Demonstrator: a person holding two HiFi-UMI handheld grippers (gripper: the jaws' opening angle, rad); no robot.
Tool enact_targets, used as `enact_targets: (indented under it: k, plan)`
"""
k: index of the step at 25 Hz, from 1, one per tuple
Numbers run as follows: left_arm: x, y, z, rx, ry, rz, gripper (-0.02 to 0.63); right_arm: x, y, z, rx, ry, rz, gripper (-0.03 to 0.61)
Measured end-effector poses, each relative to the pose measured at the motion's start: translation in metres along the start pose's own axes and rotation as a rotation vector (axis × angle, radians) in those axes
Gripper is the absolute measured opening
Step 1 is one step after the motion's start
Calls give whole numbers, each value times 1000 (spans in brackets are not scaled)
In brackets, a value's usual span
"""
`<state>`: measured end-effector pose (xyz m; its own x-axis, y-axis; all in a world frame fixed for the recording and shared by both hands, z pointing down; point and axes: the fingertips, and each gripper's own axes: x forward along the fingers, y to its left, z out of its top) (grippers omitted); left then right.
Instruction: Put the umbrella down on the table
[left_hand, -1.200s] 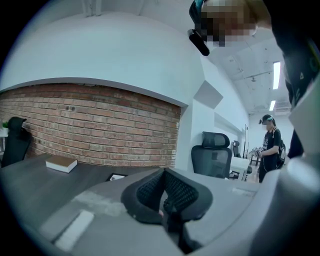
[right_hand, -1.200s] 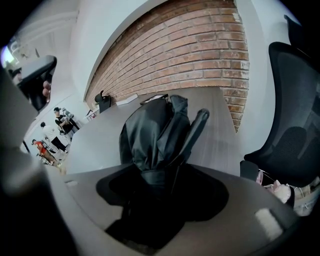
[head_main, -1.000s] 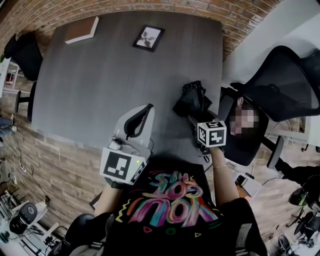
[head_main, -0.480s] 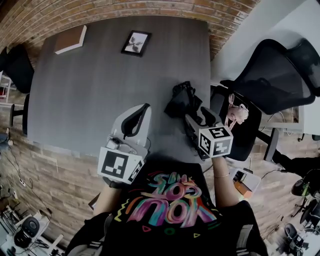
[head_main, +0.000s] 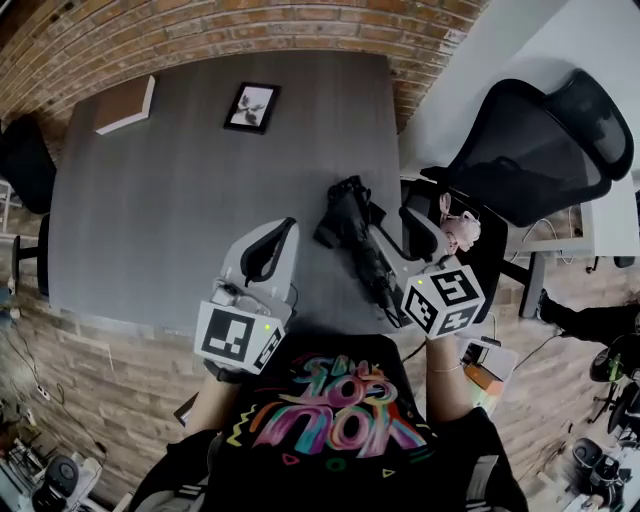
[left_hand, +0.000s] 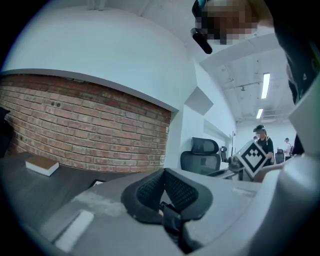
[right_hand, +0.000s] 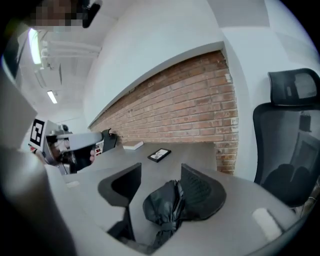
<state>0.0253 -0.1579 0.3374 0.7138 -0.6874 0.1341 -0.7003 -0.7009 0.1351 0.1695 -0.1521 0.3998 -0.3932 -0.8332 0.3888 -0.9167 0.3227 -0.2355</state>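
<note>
The black folded umbrella (head_main: 346, 214) is over the right near part of the grey table (head_main: 180, 190), its stem running back towards me. My right gripper (head_main: 392, 232) has come up around it. In the right gripper view the umbrella (right_hand: 162, 205) lies between the jaws and leans on the right pad (right_hand: 200, 192). Bare table shows between it and the left pad, and the jaws of the right gripper (right_hand: 160, 175) are closing. My left gripper (head_main: 280, 232) hovers near the table's front edge, with the pads of the left gripper (left_hand: 164, 176) together and nothing in them.
A framed picture (head_main: 252, 107) and a flat book (head_main: 125, 103) lie at the table's far side by the brick wall. A black office chair (head_main: 530, 150) stands right of the table, with a second seat (head_main: 480, 270) close to my right hand.
My right gripper has risen from below the table's right edge and tilted up, so the umbrella now lies between its jaws. The left gripper has hardly shifted.
</note>
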Motion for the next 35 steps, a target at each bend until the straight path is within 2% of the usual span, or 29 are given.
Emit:
enact_targets:
  k: [4,8,14,18,24,35]
  plan:
    - [1,2,2,3,3,0,0,-19,2,38,-16,-126,-17,226]
    - [0,5,3,4,4,5,0,-38,-2,59,-18,-213,-51,195]
    - [0,12,5,9,-1,9,0,-57,-12,64,-1,-283,-106,111]
    - [1,15,6,4,-1,11,0,-71,-12,65,5,-330,-124,80]
    - [2,18,4,0,6,12,0,-79,-11,63,38,-351,-129,0]
    - [3,22,2,0,10,25,0,-72,-6,54,20,-333,-121,-2]
